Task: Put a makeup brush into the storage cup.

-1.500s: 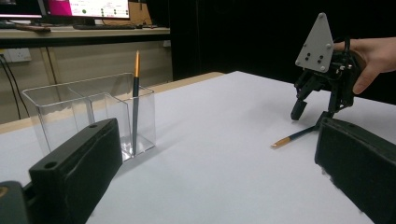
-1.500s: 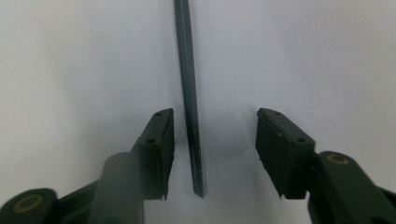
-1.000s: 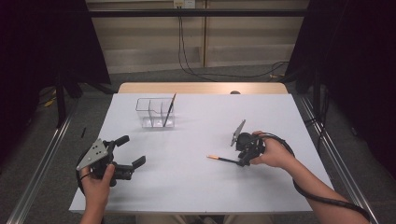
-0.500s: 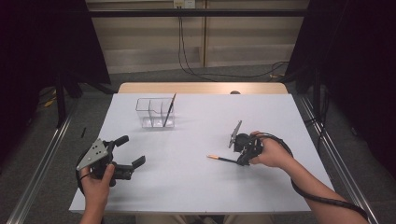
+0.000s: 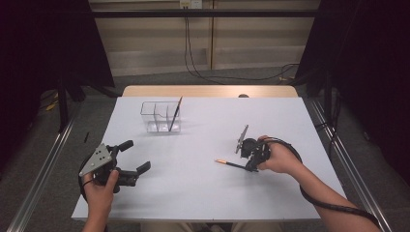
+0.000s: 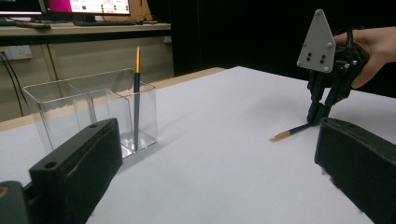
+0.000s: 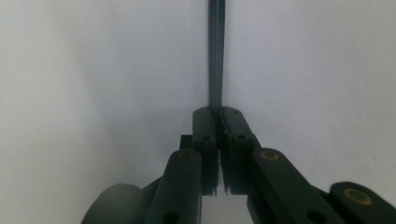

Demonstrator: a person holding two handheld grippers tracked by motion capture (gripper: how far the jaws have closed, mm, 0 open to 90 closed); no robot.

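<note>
A dark pencil (image 5: 231,164) with an orange tip lies on the white table (image 5: 203,198), right of centre. My right gripper (image 5: 250,168) points down onto its near end, jaws shut on the pencil (image 7: 215,56), which runs straight away from the pads (image 7: 205,126). From the left gripper view the right gripper (image 6: 318,114) pinches that pencil (image 6: 289,133) at table level. My left gripper (image 5: 137,155) is held at the front left, open, nothing between its jaws (image 6: 218,140). A second pencil (image 5: 175,113) stands in a clear holder (image 5: 154,116).
The clear holder (image 6: 79,107) has several compartments and stands at the table's back left, with the upright pencil (image 6: 136,93) in its right-hand one. A cable trails from the right gripper along the person's forearm. Metal rails run along both sides of the table.
The right gripper's jaws have come together on the pencil's end. Both hands stay where they were, and the pencil still lies on the table.
</note>
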